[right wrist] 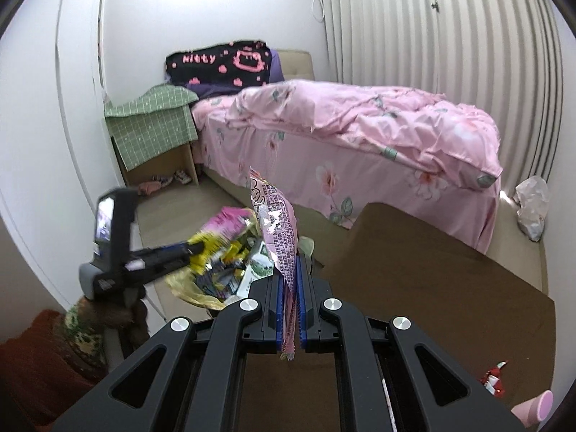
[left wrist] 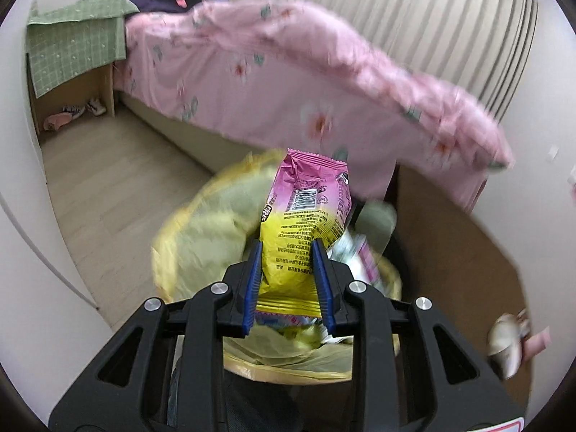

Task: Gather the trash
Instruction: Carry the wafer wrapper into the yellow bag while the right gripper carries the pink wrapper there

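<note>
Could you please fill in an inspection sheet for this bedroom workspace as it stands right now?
Surface: brown table beside the bed, mostly bare.
Job's things: pink-and-yellow snack bag over the yellow-lined trash bin, which already holds wrappers; flat pink wrapper.
Clutter: red wrapper and pink cup on the table; crumpled plastic bag on the floor.
Grippers: left hand-held gripper shut on the snack bag; right hand-held gripper shut on the pink wrapper.
Cables: white cord on the wall.
Surroundings: pink floral bed, green-covered box.
</note>
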A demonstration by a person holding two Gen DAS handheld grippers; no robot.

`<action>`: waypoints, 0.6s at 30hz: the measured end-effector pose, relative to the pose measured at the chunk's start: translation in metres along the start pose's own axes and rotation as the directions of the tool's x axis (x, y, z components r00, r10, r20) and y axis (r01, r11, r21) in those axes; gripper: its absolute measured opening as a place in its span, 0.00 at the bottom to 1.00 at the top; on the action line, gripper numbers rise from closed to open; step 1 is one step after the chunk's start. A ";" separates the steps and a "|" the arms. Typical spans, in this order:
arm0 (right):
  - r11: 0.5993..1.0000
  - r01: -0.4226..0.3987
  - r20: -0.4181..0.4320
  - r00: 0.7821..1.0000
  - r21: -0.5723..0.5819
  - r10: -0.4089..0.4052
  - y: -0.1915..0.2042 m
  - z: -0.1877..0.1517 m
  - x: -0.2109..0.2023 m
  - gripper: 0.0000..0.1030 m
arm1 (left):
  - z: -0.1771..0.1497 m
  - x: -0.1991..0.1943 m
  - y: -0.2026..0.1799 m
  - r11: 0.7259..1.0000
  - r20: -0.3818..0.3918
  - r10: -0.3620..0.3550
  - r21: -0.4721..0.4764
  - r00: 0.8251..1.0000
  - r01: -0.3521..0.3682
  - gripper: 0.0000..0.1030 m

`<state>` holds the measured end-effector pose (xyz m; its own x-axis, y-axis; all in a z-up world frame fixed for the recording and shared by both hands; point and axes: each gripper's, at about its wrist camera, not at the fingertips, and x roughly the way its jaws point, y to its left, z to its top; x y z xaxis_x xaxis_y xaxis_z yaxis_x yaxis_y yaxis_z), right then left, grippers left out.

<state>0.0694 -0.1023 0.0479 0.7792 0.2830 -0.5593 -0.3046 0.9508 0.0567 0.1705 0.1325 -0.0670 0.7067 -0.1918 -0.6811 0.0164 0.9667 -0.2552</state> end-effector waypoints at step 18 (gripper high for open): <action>0.983 -0.184 -0.226 0.957 0.016 0.183 0.028 0.014 0.168 0.07 | -0.018 0.010 0.028 0.993 -0.037 -0.057 -0.107 0.998 0.053 0.25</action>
<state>0.1994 -0.0267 -0.0331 0.5657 0.4161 -0.7120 -0.4343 0.8843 0.1717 0.1658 0.1541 -0.0934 0.6779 -0.2527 -0.6904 -0.0220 0.9317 -0.3627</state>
